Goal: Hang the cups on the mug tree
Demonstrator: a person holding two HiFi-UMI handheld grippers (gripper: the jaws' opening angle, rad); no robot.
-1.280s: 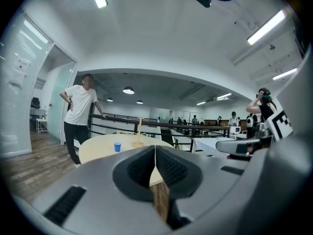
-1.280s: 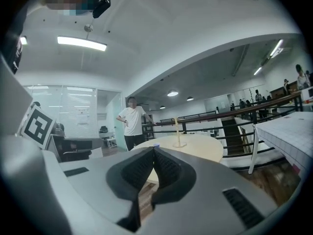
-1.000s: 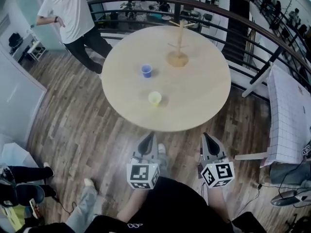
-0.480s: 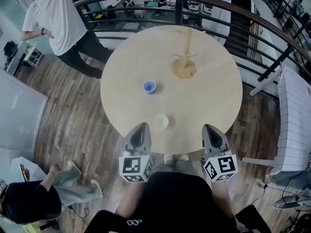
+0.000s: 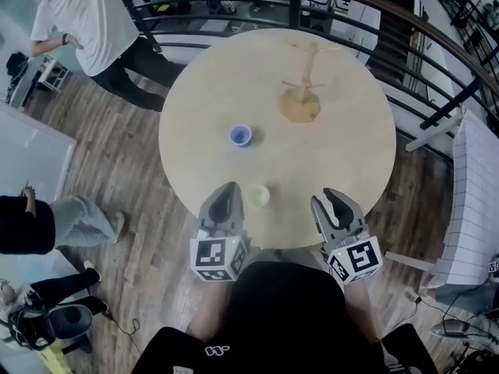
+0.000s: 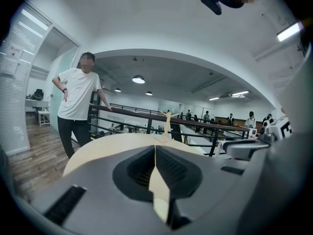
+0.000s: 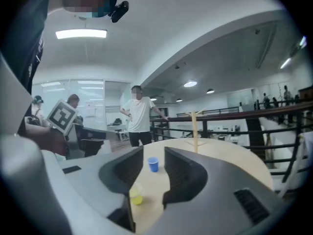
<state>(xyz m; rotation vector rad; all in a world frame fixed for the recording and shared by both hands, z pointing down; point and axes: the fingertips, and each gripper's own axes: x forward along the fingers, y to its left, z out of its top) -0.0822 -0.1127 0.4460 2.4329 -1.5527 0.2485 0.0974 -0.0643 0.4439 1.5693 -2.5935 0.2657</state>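
Cups both unhung: blue cup point(image 5: 240, 135) and yellow cup point(image 5: 259, 195) stand on the table point(image 5: 351, 162) short of the bare mug tree point(image 5: 301, 104); left gripper point(image 5: 228, 188) fingers together, right gripper point(image 5: 332, 202) fingers opening, both empty.

In the left gripper view, the left gripper point(image 6: 155, 151) hides the blue cup point(image 5: 240, 135) and most of the desk point(image 6: 100, 148); only the mug tree's point(image 6: 167, 124) top shows. In the right gripper view, a jaw covers part of the yellow cup point(image 7: 136, 196).
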